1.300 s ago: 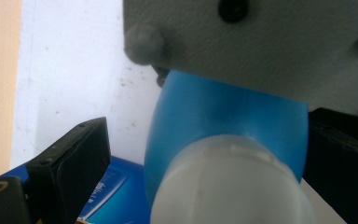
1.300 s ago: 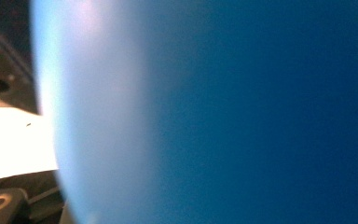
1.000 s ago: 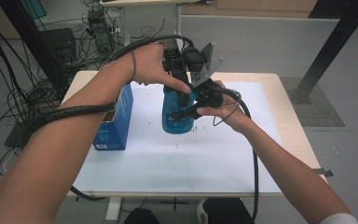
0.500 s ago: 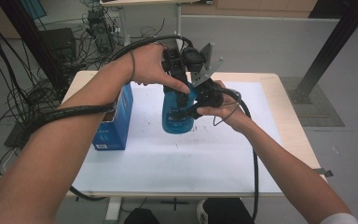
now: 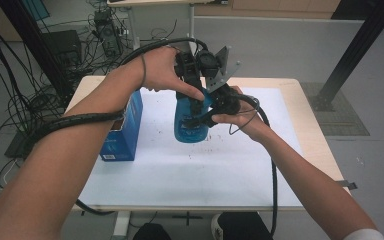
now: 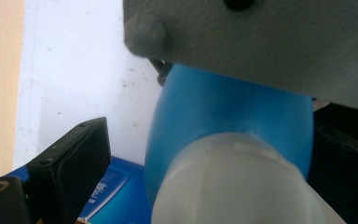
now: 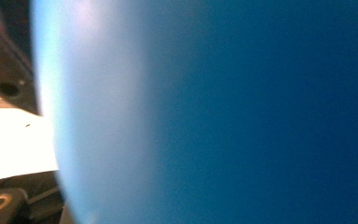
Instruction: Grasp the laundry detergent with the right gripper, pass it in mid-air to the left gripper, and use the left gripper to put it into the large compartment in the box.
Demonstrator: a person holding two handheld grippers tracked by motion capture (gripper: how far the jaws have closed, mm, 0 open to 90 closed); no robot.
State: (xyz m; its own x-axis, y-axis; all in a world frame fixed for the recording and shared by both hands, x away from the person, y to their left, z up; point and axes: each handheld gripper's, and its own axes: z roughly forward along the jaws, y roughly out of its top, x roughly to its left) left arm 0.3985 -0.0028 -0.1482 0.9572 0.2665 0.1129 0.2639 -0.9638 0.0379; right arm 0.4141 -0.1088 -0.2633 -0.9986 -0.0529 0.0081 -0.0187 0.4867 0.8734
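A blue bottle with a white cap stands upright on the white sheet at mid table. My left gripper comes down over the bottle's top. In the left gripper view its jaws straddle the cap, and the left finger stands apart from it, so the gripper is open. My right gripper reaches in from the right and is shut on the bottle's body. In the right gripper view the bottle's blue wall is pressed up close.
A blue carton stands on the sheet just left of the bottle. The wooden table edge runs along the right. Cables trail over both forearms. Cables and equipment lie on the floor behind the table at the left.
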